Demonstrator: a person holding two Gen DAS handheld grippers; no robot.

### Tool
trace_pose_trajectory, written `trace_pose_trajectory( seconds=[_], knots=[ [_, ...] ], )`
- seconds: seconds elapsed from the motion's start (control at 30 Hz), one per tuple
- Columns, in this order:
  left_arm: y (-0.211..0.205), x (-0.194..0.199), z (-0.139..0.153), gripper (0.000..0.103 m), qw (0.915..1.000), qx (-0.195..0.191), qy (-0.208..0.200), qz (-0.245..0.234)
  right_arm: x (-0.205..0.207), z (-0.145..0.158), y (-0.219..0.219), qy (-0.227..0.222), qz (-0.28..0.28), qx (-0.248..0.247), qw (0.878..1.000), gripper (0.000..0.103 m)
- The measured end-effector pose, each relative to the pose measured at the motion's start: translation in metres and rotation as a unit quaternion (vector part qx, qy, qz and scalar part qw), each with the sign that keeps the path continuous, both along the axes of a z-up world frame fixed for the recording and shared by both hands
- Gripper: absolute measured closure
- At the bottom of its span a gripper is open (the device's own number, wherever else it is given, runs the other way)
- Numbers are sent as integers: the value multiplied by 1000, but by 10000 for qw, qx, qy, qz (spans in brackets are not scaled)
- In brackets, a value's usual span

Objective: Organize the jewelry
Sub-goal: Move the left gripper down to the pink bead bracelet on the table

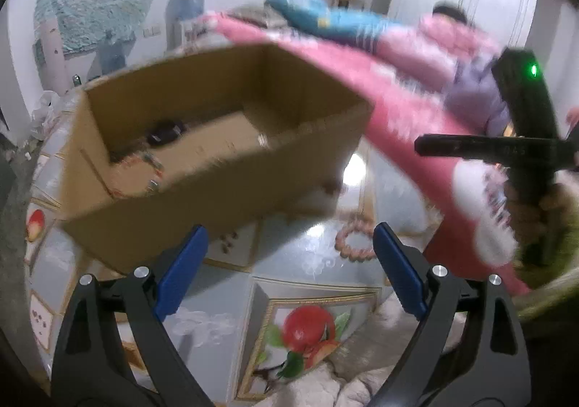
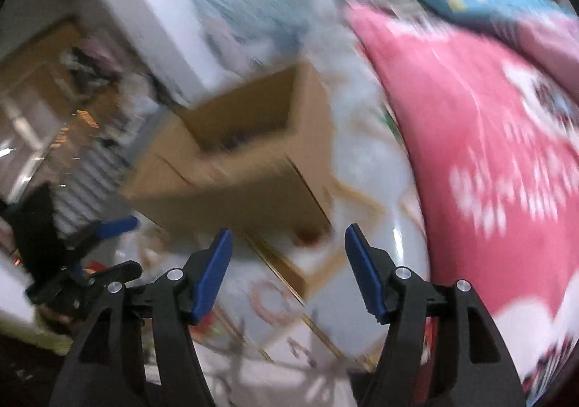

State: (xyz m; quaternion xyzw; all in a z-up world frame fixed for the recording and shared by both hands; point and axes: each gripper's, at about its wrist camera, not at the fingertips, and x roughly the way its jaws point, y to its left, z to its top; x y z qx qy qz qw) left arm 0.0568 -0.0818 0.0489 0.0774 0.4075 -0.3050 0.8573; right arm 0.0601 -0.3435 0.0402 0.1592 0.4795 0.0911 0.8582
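Hovering wide-jawed and empty, the left gripper [image 1: 289,244] and right gripper [image 2: 287,247] are facing the cardboard box [image 1: 202,153], a pink bead bracelet [image 1: 356,244] lying just beside it.

- One cardboard box [image 1: 217,139], open-topped, at 11 o'clock in the left wrist view.
- One pink bead bracelet [image 1: 356,244] on the floor, at 1 o'clock of the fingers.
- Two grippers: left gripper [image 1: 289,269], right gripper [image 2: 287,269], two blue fingers [image 1: 181,269] each.
- One pink blanket [image 1: 398,110].
- Jewelry inside the box: too blurred to count.
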Motion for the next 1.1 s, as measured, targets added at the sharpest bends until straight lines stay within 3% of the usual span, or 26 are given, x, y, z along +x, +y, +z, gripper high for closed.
trace_pose_trajectory(
  seconds=[0.03, 0.1, 0.27, 0.43, 0.63, 0.8, 0.97, 1.1],
  knots=[
    [-7, 2, -8, 14, 9999, 96, 38, -8, 2, -14, 0, 312, -137, -131, 9993, 40],
    [-27, 7, -30, 14, 9992, 384, 130, -47, 1, -25, 1, 488, -188, -82, 9986, 40],
    [-62, 11, -58, 14, 9955, 904, 17, -267, -2, -28, 4, 456, -151, -190, 9987, 40],
    [-73, 15, -75, 13, 9896, 1427, -106, -166, 0, -30, 7, 454, -113, -213, 9987, 40],
    [-24, 21, -75, 13, 9888, 1409, 155, 466, 3, -30, 18, 331, 151, -343, 9988, 38],
    [34, 26, -76, 13, 9802, 1480, 298, 1279, 9, -28, 53, 70, 690, -836, 9941, 31],
    [69, 31, -80, 11, 9767, 1179, 525, 1713, 14, -35, 97, -231, 1147, -1972, 9734, 23],
    [78, 30, -82, 9, 9761, 1038, 554, 1828, 15, -45, 120, -346, 1394, -2512, 9572, 20]
  ],
)
